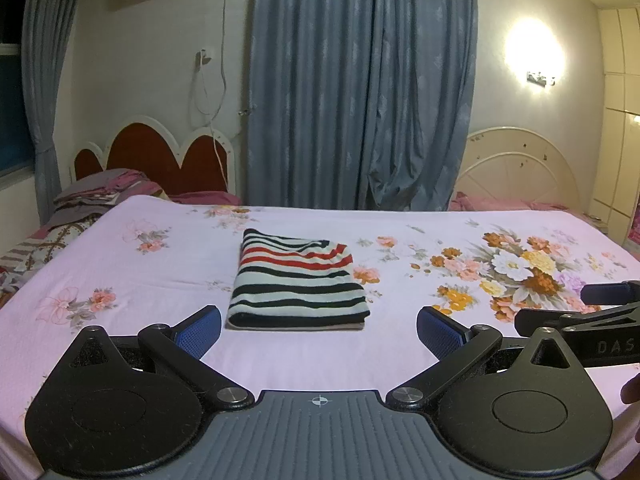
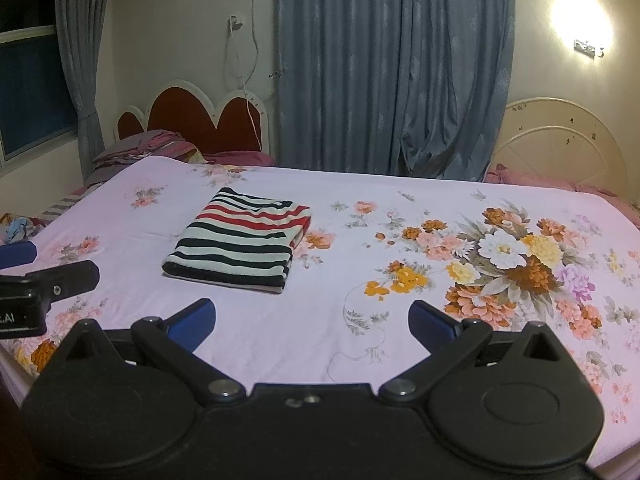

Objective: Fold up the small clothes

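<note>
On the bed: one folded striped garment [image 1: 298, 282] lay on the floral sheet [image 1: 160, 344], clear of every edge.
Hand-held grippers: two; left hand-held gripper [image 1: 319, 330] and right hand-held gripper [image 2: 312, 322] gaped wide, empty.
Room: bare sheet around.

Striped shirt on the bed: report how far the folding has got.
Done: the striped shirt lies folded into a compact rectangle on the floral bedsheet. In hand: nothing; the left gripper and right gripper are both open, short of it. Left: no other unfolded small garment shows on the sheet.
</note>
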The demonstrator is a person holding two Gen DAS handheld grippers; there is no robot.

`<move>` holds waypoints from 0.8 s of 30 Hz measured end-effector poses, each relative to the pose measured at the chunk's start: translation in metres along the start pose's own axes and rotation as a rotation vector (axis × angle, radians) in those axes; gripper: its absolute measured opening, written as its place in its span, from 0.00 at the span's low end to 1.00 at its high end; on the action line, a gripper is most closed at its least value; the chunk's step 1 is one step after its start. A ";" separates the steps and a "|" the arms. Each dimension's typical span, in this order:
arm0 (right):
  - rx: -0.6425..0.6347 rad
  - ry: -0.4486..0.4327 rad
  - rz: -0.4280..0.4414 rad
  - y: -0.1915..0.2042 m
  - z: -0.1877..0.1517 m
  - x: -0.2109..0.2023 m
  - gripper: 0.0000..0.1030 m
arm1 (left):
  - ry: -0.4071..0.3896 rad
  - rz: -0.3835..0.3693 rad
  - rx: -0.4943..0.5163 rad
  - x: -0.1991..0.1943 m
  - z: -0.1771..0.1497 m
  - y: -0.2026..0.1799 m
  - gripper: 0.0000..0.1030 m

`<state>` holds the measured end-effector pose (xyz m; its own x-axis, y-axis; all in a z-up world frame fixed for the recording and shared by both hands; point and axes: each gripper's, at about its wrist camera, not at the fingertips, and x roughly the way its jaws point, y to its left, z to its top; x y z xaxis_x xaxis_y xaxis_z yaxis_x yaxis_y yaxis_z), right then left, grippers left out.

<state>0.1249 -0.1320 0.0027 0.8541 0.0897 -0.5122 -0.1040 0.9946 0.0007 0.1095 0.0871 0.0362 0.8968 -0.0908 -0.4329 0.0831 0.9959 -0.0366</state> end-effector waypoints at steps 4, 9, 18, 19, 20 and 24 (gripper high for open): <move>0.000 0.000 0.001 0.000 0.000 0.000 0.99 | 0.000 0.000 0.001 0.000 0.000 0.000 1.00; 0.000 0.000 0.001 -0.001 0.000 0.000 0.99 | 0.001 0.000 0.002 0.001 0.000 -0.002 1.00; 0.001 0.000 0.002 -0.001 0.001 0.000 0.99 | 0.002 0.003 0.004 0.002 0.000 -0.003 1.00; 0.000 0.000 0.002 -0.001 0.001 0.000 0.99 | 0.003 0.003 0.005 0.002 0.000 -0.003 1.00; 0.000 0.000 0.003 -0.001 0.001 0.000 0.99 | 0.002 0.002 0.006 0.002 0.000 -0.002 1.00; -0.003 -0.002 0.008 -0.001 0.001 0.000 0.99 | 0.002 0.004 0.003 0.002 0.000 -0.003 1.00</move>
<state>0.1259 -0.1333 0.0037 0.8542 0.0976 -0.5108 -0.1124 0.9937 0.0019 0.1114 0.0842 0.0353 0.8961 -0.0870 -0.4352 0.0810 0.9962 -0.0324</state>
